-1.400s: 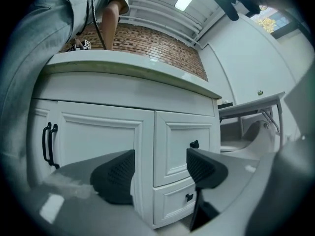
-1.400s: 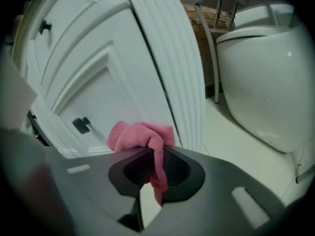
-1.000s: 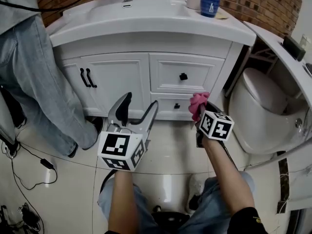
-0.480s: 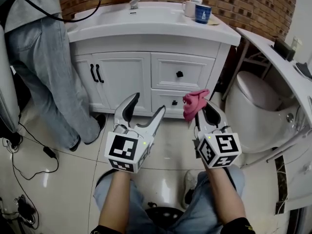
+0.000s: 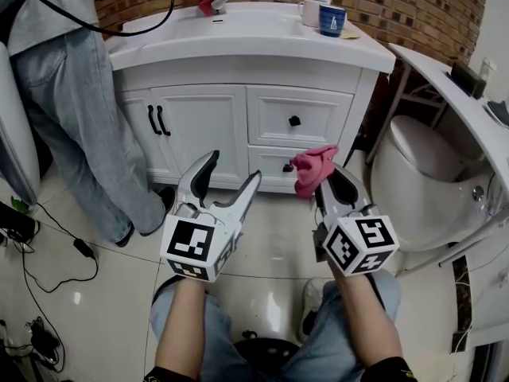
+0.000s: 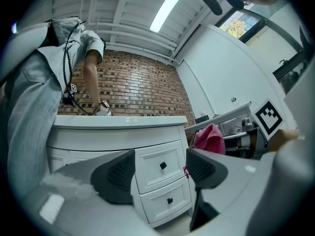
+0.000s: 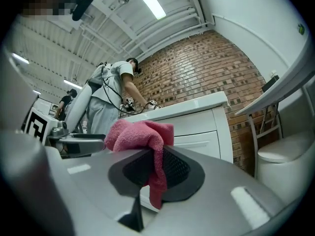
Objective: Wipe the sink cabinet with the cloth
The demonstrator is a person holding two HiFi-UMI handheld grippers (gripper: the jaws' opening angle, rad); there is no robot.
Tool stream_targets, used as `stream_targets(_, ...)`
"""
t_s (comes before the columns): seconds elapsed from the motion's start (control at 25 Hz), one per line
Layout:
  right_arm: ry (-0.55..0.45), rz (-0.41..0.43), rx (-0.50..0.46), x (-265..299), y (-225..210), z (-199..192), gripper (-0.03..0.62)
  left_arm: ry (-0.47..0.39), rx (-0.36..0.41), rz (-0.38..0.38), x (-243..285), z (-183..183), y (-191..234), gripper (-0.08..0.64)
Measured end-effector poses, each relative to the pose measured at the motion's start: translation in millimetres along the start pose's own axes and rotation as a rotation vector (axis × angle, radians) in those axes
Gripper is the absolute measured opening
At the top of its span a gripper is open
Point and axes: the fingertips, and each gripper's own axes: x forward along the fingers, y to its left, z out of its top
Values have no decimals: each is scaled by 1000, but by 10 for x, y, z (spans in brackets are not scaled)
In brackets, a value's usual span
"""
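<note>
**Cloth gripped, cabinet ahead**

Nearest, the left claw (image 5: 231,172) hangs with jaws apart and empty. The right claw (image 5: 324,183) is clamped on the pink cloth (image 5: 312,169), just short of the sink cabinet (image 5: 199,126). Best to press the bunched cloth flat on the drawer fronts (image 5: 298,118) and stroke evenly.

The left tool (image 5: 231,170) and right tool (image 5: 331,180) are pale grey with black-and-white marker cubes (image 5: 195,249). The person wears blue jeans (image 5: 342,347).
</note>
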Motion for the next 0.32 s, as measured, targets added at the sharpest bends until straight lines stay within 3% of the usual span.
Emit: stream_targets(0.32,28,6,21,82,-52,-96,44,27,-7,-10,147,-149,4,328)
